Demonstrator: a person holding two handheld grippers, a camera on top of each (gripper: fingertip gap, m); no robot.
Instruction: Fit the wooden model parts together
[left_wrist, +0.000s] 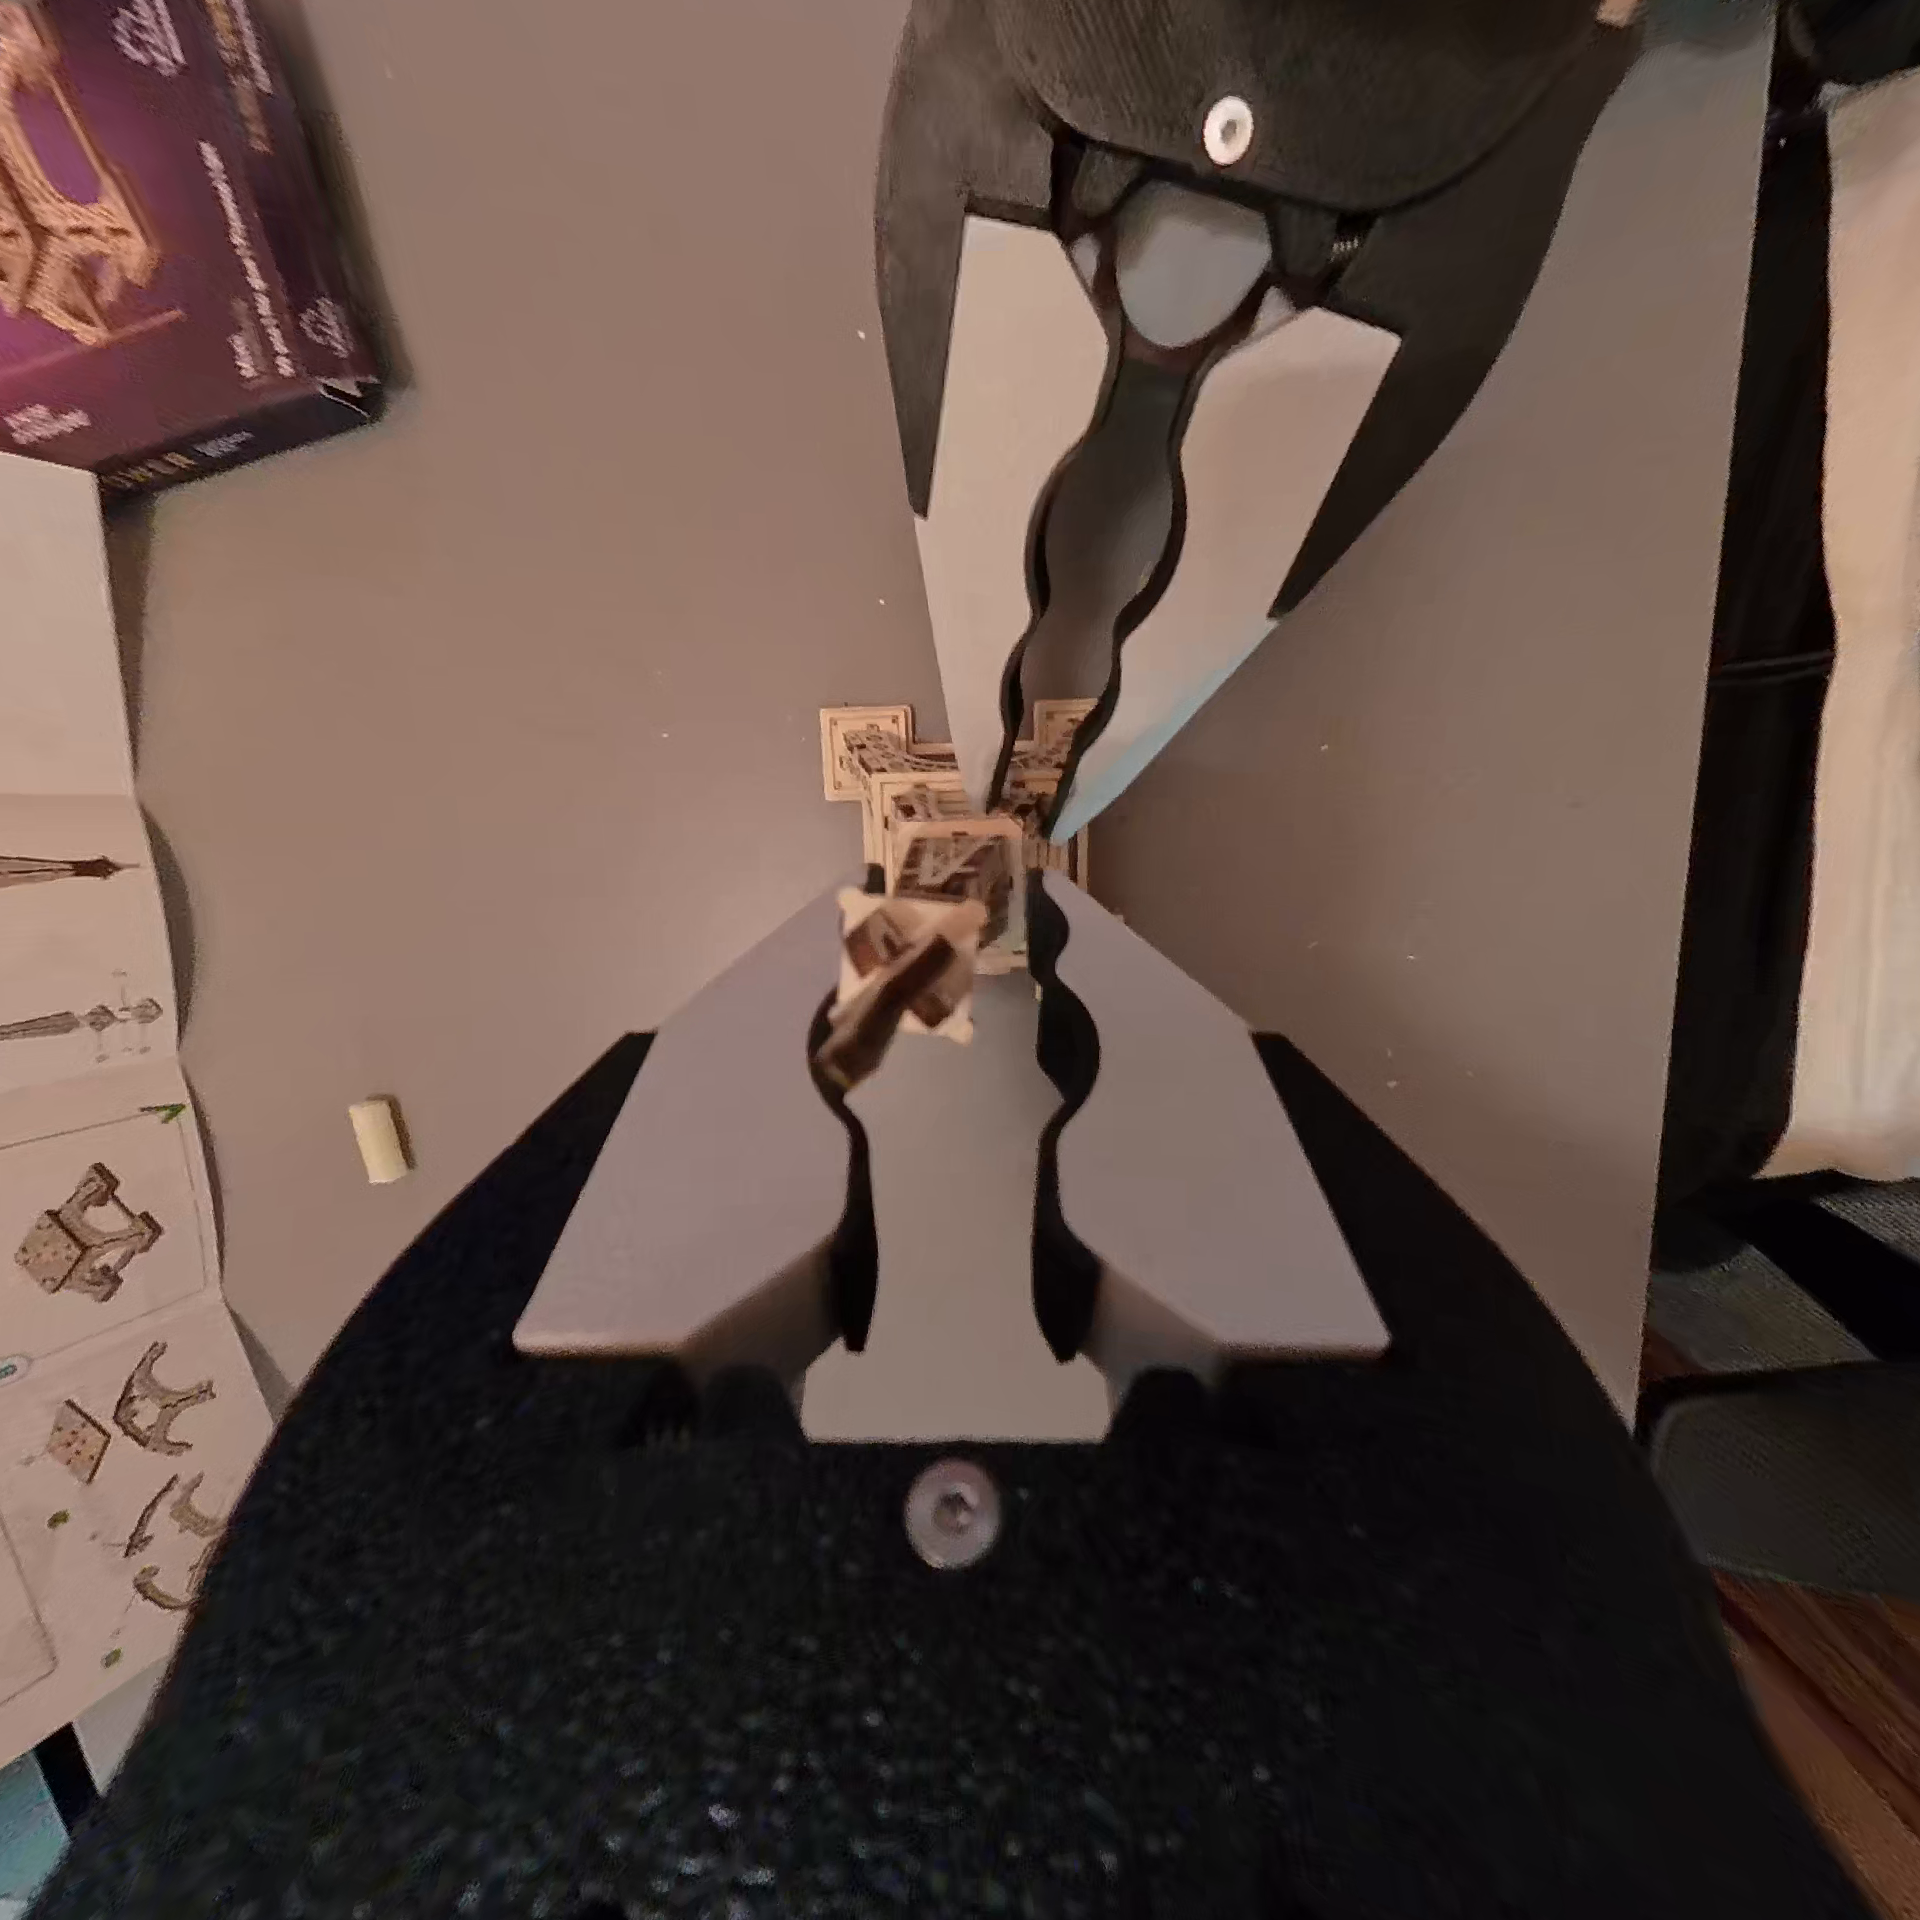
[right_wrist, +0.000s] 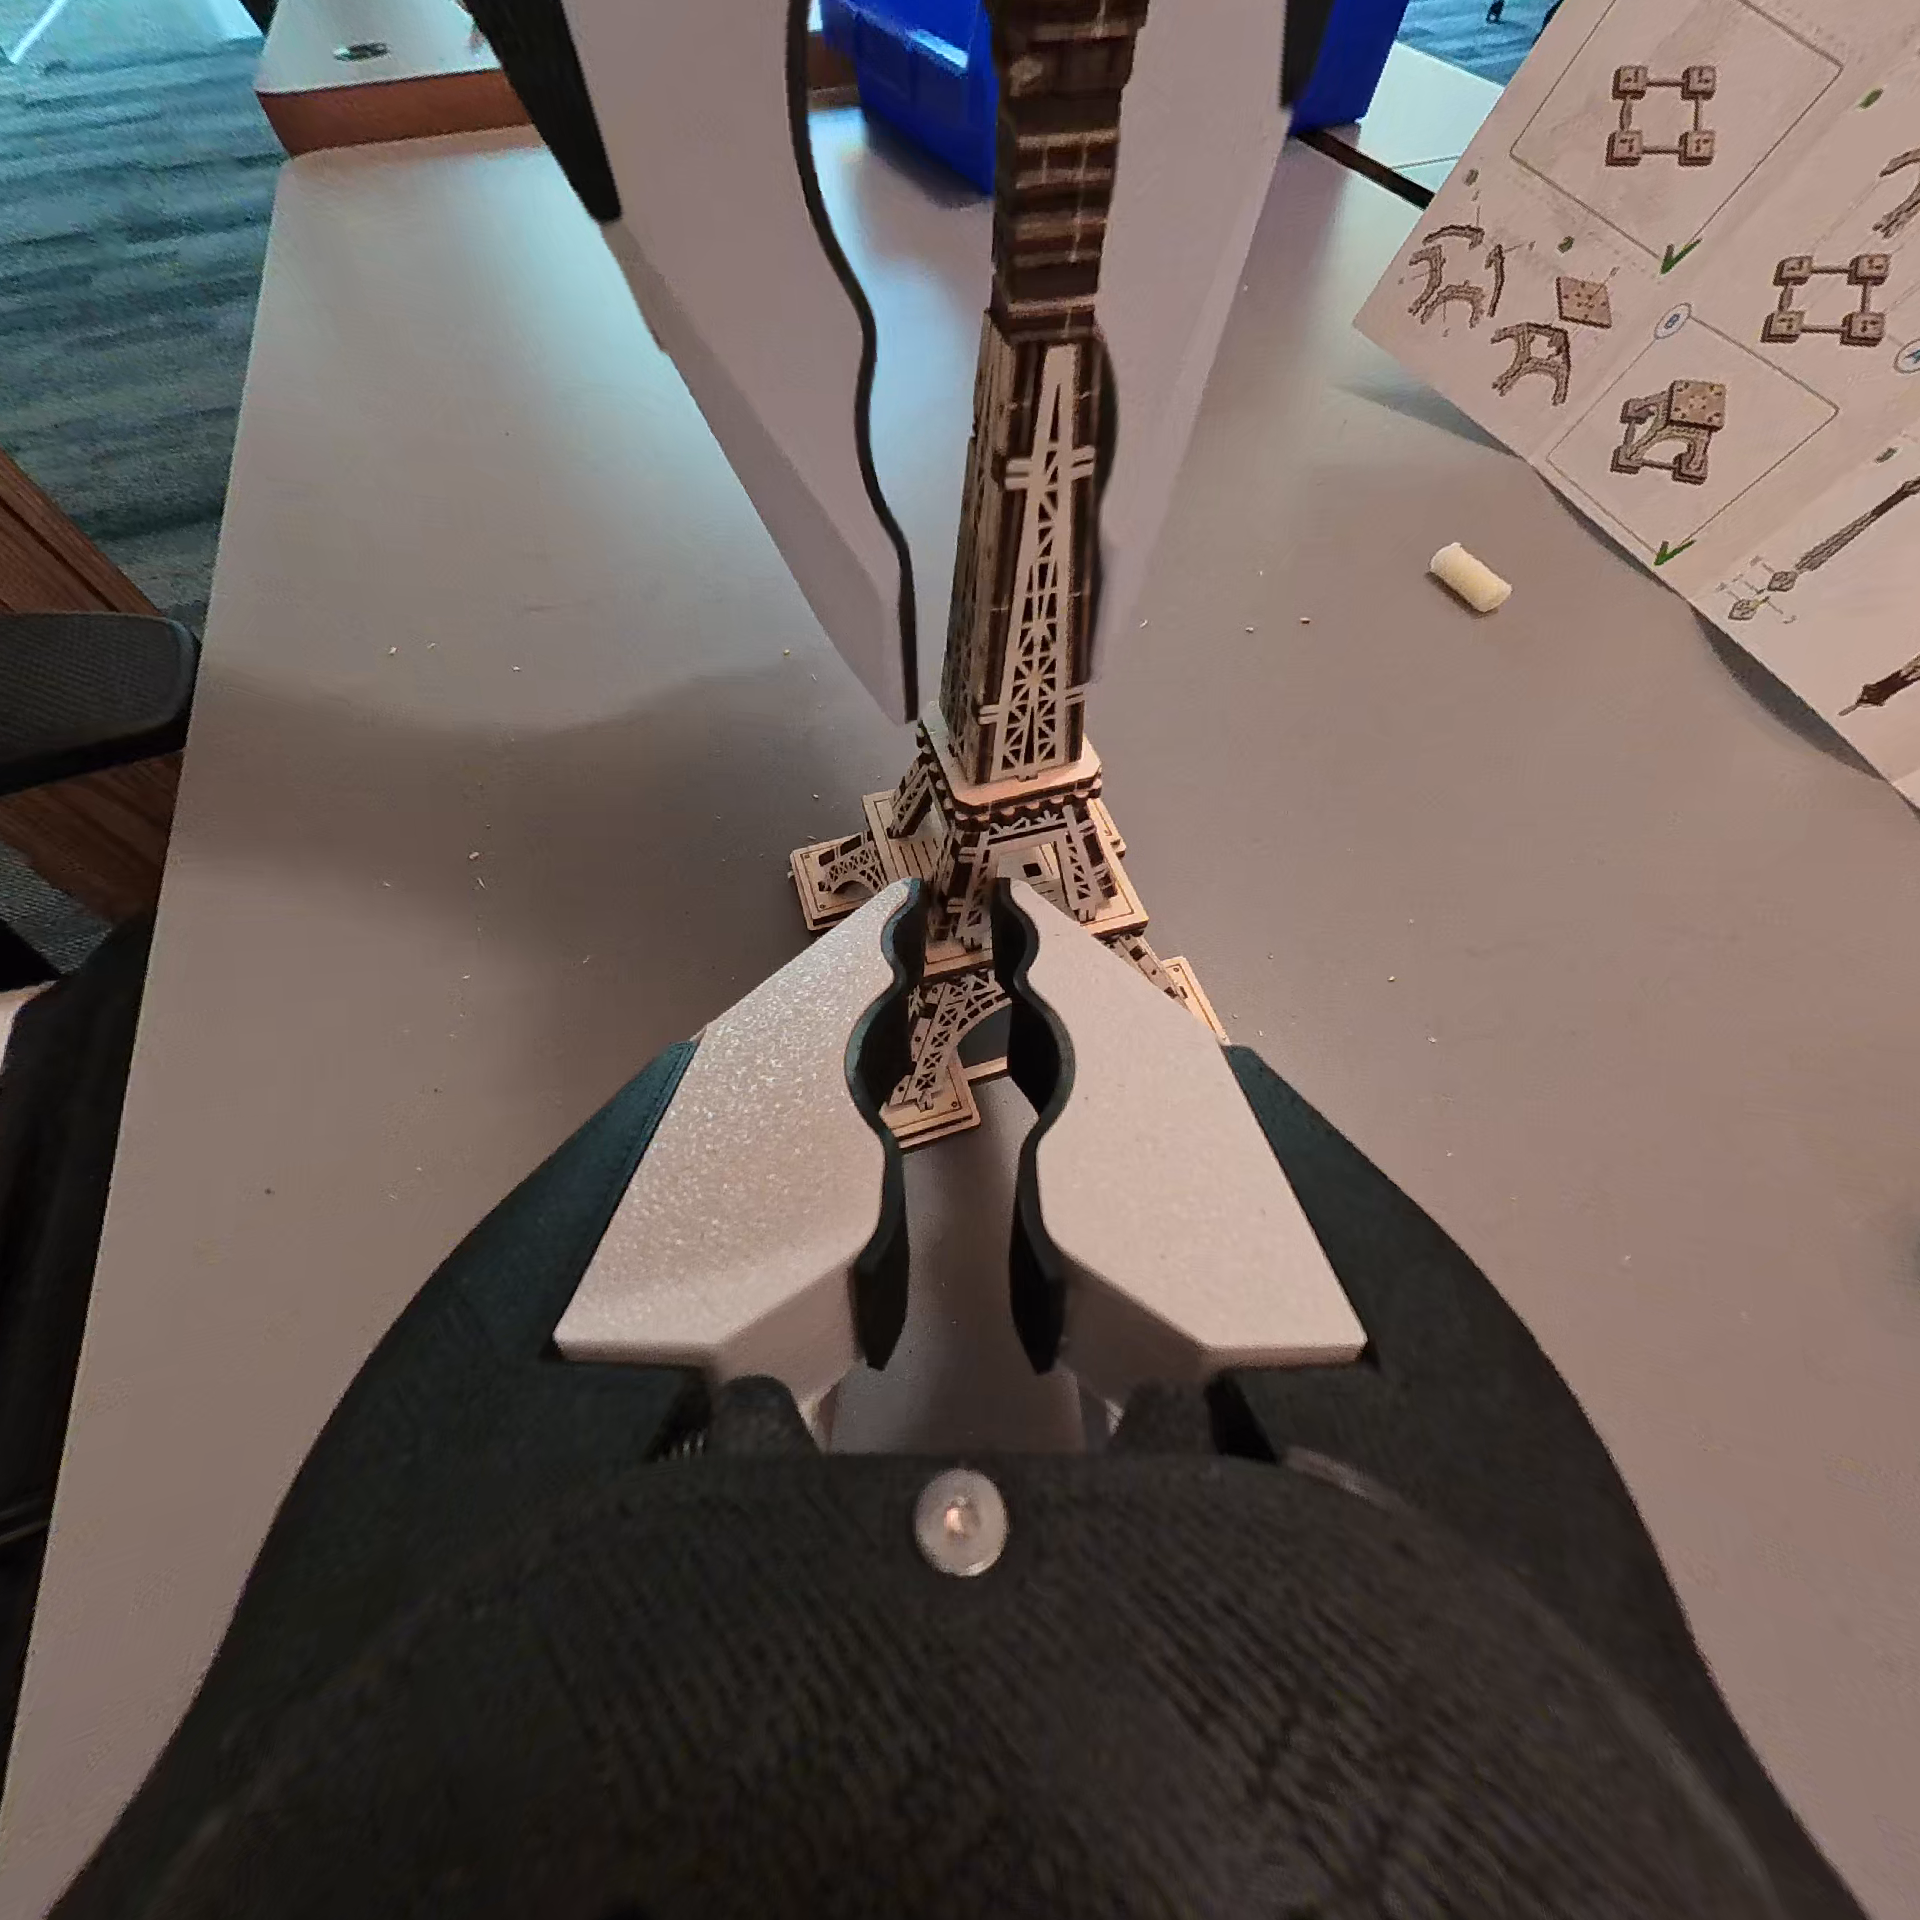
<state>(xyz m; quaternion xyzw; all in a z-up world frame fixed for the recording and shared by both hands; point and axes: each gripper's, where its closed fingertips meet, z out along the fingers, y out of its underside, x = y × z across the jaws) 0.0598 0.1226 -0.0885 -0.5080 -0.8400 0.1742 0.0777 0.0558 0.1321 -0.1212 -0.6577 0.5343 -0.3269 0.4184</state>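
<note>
Two claws meet at one wooden tower model (right_wrist: 1023, 582), which stands upright on the grey surface (right_wrist: 520, 727) at the middle of the right wrist view.

The right claw (right_wrist: 956, 899) is drawn narrow low down near the tower's base, its tips pinching one of the lattice legs just above the square footing. The left claw (left_wrist: 951, 894) comes down from the top of the frame around the upper shaft. It stands fairly wide: the shaft lies against one finger, with a clear gap to the other. In the left wrist view, which looks down along the tower, the blurred tip of the model sits against the finger on the left of the frame.

Off to the right lies a printed instruction sheet (right_wrist: 1714, 312), and a small pale cylinder (right_wrist: 1470, 590) lies just beside its lower edge. A purple box (left_wrist: 177, 229) rests at the upper left of the left wrist view. A blue bin (right_wrist: 914, 73) stands behind the tower.
</note>
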